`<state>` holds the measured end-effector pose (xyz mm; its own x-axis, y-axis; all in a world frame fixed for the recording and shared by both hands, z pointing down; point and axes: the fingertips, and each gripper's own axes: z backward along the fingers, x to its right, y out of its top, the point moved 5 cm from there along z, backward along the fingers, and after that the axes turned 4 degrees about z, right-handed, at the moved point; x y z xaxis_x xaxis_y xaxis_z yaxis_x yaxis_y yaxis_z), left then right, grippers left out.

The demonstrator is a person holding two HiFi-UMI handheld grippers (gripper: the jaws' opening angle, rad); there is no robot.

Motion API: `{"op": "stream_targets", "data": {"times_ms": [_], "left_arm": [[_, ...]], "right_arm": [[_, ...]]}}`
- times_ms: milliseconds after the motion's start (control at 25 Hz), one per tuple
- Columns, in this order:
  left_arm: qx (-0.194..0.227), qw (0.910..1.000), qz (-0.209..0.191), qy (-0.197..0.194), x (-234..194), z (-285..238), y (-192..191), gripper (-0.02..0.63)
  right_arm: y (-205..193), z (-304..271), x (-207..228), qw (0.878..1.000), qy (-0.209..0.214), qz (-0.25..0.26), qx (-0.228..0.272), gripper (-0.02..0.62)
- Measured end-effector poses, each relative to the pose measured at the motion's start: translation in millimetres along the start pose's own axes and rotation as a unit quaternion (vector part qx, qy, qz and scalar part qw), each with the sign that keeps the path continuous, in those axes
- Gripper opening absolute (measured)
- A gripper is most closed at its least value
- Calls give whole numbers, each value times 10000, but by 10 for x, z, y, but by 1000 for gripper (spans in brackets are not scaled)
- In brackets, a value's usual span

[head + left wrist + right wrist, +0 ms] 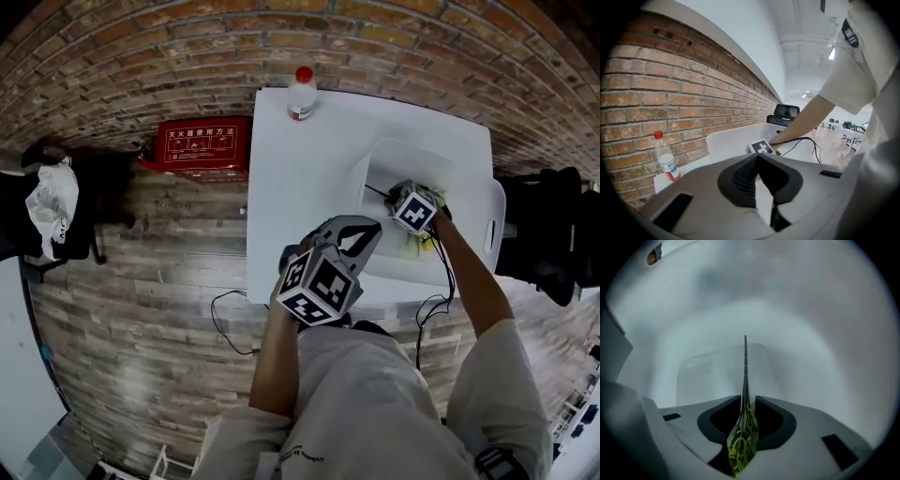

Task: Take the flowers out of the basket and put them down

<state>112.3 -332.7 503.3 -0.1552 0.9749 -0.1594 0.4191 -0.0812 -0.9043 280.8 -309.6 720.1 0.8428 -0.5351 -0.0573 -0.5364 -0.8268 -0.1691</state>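
Note:
A white basket [373, 159] stands on the right half of the white table [291, 178]. My right gripper [413, 212] reaches down inside it. In the right gripper view a thin dark flower stem [745, 362] with a green-yellow leaf [743, 441] stands between the jaws of that gripper [748, 400]. The jaws stand slightly apart and do not pinch the stem. A bit of yellow-green [419, 242] shows under the gripper in the head view. My left gripper [356, 232] hovers over the table's near edge beside the basket, its jaws [757, 157] together with nothing in them.
A plastic bottle [301, 94] with a red cap stands at the table's far edge by the brick wall. A red box [197, 145] sits on the floor to the left. A black chair [553, 234] is at the right, and cables [230, 319] lie on the wood floor.

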Motion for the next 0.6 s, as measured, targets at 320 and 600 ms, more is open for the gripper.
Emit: {"op": "stream_targets", "data": {"times_ms": [320, 600], "left_arm": [[-148, 9989, 175, 403, 46, 55, -38, 18], [-259, 9895, 411, 1361, 256, 246, -71, 18]], "right_arm": [[60, 283, -27, 9996, 1, -142, 253, 75], [146, 773, -200, 9934, 240, -23, 1118, 72]]}}
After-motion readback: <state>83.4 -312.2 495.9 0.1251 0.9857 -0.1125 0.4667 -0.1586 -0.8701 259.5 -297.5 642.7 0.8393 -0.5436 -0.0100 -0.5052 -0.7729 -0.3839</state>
